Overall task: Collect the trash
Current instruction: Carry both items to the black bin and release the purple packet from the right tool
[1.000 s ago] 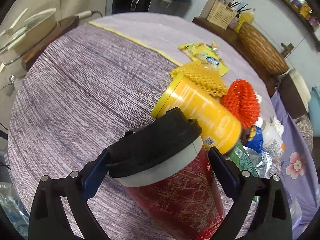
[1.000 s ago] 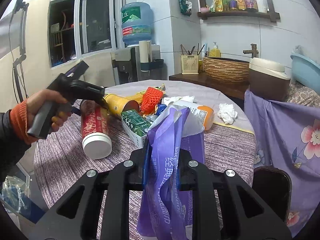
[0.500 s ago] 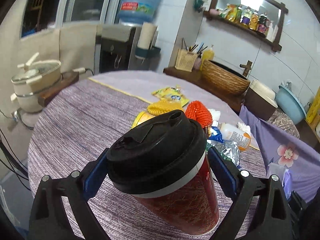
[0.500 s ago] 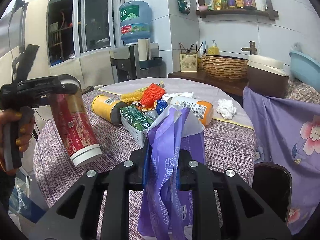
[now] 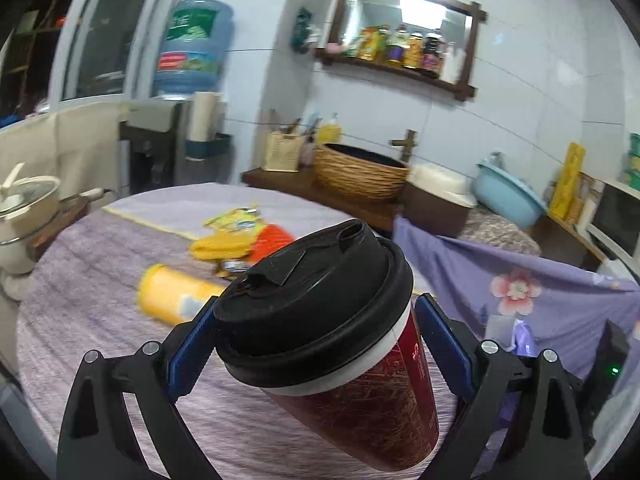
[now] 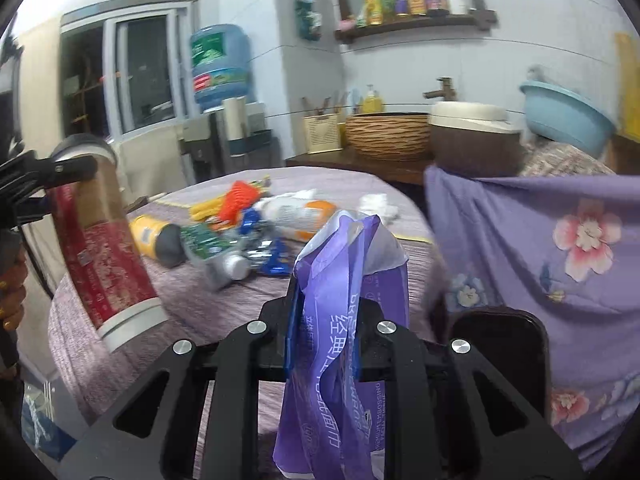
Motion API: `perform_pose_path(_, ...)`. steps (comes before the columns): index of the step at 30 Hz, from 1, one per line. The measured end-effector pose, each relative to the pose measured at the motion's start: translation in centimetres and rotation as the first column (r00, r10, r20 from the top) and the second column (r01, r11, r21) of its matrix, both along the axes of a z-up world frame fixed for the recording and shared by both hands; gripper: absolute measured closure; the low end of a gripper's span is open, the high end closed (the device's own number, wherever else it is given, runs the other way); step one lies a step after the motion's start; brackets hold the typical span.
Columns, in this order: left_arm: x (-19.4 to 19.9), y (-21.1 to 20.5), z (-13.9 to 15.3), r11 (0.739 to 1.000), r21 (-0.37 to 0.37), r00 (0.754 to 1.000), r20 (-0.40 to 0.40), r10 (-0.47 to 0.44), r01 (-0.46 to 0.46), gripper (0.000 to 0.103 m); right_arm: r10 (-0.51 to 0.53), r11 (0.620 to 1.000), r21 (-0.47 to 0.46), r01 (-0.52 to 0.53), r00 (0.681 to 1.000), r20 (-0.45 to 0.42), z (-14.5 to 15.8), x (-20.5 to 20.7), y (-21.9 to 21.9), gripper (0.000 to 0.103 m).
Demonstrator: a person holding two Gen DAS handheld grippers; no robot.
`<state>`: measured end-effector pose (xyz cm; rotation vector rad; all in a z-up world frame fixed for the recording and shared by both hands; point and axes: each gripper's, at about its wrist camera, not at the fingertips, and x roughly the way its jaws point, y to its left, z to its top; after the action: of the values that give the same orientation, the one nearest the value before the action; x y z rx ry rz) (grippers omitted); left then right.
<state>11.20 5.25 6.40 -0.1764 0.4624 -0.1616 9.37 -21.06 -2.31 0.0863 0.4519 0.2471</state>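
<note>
Left wrist view: the left gripper [image 5: 316, 344] has its jaws clamped on the red cup [image 5: 360, 396], held above the bench [image 5: 100, 312]. Right gripper [image 6: 324, 328], jaws fully closed, pinches the purple bag [image 6: 332, 360].

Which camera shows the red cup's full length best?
The right wrist view: the red cup shows side-on, tilted, from the left gripper to its white base. The left wrist view shows mainly its black lid, foreshortened.

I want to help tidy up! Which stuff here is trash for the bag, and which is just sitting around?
For the job: red cup in left gripper, purple bag in right gripper, yellow can, orange net.

Just there: water jug, wicker basket, blue basin.
</note>
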Motion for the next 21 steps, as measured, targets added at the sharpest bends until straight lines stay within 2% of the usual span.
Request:
perform_pose_path(4, 1.4, -4.6, -0.1, 0.995, -0.002, 0.995, 0.023, -0.100, 0.100, 0.010, -0.117, 0.993, 0.013, 0.118, 0.993, -0.030, -1.1, 1.0, -5.1, 0.083)
perform_pose_path(7, 2.9, -9.1, -1.0, 0.982, 0.003, 0.982, 0.014, -0.188, 0.188, 0.010, -0.185, 0.983, -0.001, 0.186, 0.981, -0.059, -3.0, 2.5, -8.1, 0.083)
perform_pose_path(10, 3.7, -13.1, -2.0, 0.967, 0.024, 0.967, -0.001, -0.254, 0.254, 0.010, -0.239, 0.971, -0.021, 0.238, 0.965, -0.113, -6.0, 4.8, -10.9, 0.083)
perform_pose_path(14, 4.9, -17.3, -3.8, 0.949, 0.056, 0.950, -0.036, -0.310, 0.311, 0.010, -0.249, 0.965, 0.025, 0.262, 0.939, -0.238, -11.0, 8.3, -14.0, 0.083)
perform_pose_path(16, 5.0, -18.4, -4.6, 0.941, 0.060, 0.943, -0.050, -0.330, 0.333, 0.010, -0.283, 0.956, 0.000, 0.293, 0.923, -0.260, -13.2, 9.3, -14.9, 0.082)
perform_pose_path(18, 5.1, -19.9, -5.6, 0.936, 0.077, 0.938, -0.069, -0.340, 0.345, 0.010, -0.296, 0.953, -0.018, 0.304, 0.911, -0.288, -15.1, 10.1, -15.5, 0.076)
perform_pose_path(20, 5.3, -21.2, -6.7, 0.929, 0.091, 0.932, -0.090, -0.351, 0.359, 0.010, -0.308, 0.948, -0.022, 0.318, 0.896, -0.319, -16.9, 10.6, -16.2, 0.051)
perform_pose_path(21, 5.4, -21.7, -7.3, 0.927, 0.097, 0.930, -0.100, -0.353, 0.362, 0.010, -0.316, 0.944, -0.018, 0.329, 0.889, -0.332, -17.6, 10.7, -16.6, 0.045)
